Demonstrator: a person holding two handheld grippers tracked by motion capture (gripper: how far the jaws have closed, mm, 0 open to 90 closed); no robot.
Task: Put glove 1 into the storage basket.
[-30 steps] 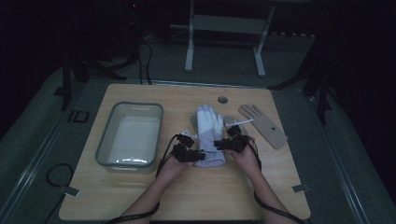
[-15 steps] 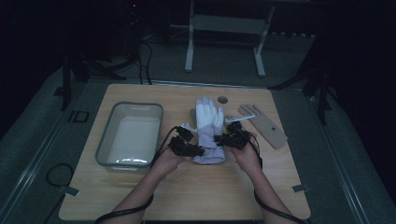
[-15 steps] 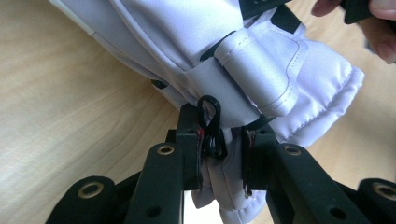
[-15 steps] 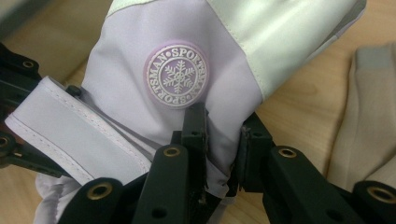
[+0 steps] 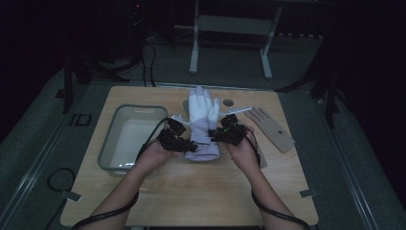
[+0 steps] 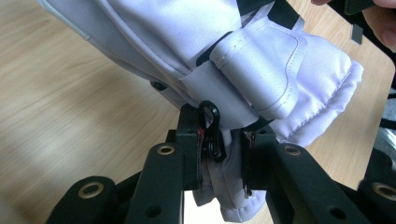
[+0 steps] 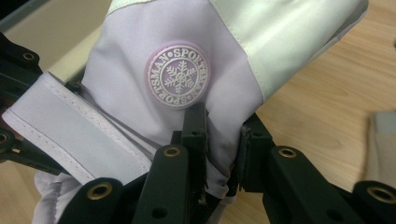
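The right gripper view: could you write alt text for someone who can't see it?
The right gripper is shut on a fold of a pale lilac padded fabric ski glove, just below its round embossed snowflake badge. A lilac cuff strap with white stitching runs across the left, and the light wooden table shows behind.

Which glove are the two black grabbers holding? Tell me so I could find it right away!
Look at the wooden table, then just right of the grey tub. There the left gripper and right gripper pinch the cuff of a puffy pale lilac ski glove, fingers pointing away. It has a round snowflake badge; the flat brownish glove on its right lies untouched.
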